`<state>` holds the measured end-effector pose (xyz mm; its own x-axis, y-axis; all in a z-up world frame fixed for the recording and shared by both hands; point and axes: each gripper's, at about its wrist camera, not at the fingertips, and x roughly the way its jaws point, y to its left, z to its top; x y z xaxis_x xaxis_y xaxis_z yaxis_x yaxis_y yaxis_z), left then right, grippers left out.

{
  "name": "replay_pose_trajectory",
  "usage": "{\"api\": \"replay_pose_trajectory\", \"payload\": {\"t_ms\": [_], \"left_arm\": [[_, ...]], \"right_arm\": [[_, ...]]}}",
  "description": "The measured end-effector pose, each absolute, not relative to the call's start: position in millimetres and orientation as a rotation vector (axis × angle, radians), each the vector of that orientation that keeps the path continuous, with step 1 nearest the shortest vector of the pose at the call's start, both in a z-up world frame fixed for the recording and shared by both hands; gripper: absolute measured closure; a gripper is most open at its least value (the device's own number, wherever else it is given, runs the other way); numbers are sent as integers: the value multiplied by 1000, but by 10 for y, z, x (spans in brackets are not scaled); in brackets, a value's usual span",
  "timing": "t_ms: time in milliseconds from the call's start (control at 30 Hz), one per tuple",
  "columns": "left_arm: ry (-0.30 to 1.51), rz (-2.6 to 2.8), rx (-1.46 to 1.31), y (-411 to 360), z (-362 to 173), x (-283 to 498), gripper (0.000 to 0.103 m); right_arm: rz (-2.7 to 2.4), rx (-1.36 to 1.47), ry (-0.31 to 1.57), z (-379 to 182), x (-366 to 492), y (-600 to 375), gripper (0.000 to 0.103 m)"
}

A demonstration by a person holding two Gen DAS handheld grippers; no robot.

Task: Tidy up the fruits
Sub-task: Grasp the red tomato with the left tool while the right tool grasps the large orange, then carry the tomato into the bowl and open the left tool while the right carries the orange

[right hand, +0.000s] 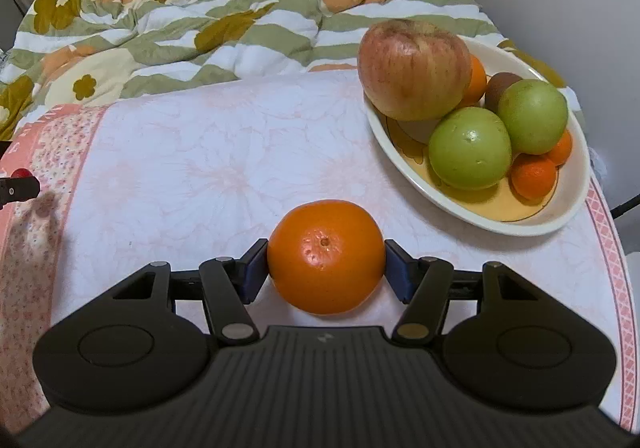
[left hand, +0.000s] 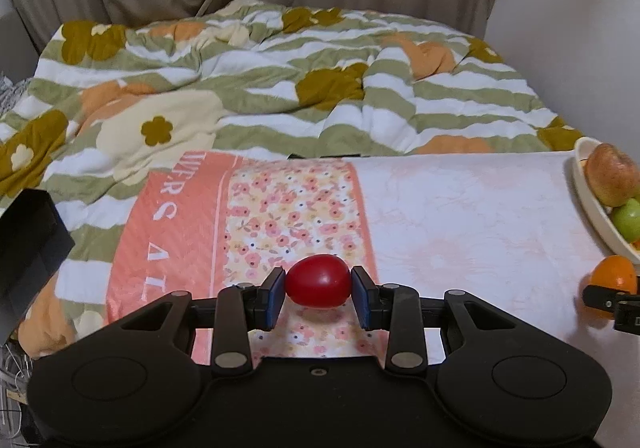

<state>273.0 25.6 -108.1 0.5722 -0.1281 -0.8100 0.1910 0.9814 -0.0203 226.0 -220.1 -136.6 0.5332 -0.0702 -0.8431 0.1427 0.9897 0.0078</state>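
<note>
Here the left gripper point(left hand: 318, 294) has its jaws closed on a red tomato point(left hand: 318, 280) at lower centre, just above the worktop point(left hand: 460, 216). The right gripper's point(right hand: 326, 272) jaws clasp an orange point(right hand: 326, 256). The bowl point(right hand: 560, 216), upper right, is already heaped; likely best to lift clear of its rim and release gently into a gap, lest fruit roll.

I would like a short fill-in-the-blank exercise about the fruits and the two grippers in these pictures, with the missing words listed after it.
1. The left gripper is shut on a red ____.
2. The right gripper is shut on an ____.
3. In the oval dish, the largest fruit is a reddish ____.
4. Beside the reddish fruit in the dish lie ____ green apples.

Missing words: tomato; orange; apple; two
</note>
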Motion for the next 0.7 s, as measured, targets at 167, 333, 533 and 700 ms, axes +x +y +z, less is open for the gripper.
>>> {"api": "replay_pose_trajectory", "payload": {"t_ms": [167, 333, 533, 700], "left_arm": [[900, -219, 72, 220, -904, 2563, 64], [846, -269, 75, 162, -720, 2346, 64], [810, -349, 45, 54, -497, 2076, 64], [768, -380, 45, -111, -292, 1863, 64]], "right_arm": [[-130, 79, 963, -1190, 2089, -2151, 27], [-136, 79, 912, -966, 1850, -2105, 27], [-168, 108, 860, -672, 1465, -2151, 27], [-187, 107, 826, -486, 1185, -2282, 27]]}}
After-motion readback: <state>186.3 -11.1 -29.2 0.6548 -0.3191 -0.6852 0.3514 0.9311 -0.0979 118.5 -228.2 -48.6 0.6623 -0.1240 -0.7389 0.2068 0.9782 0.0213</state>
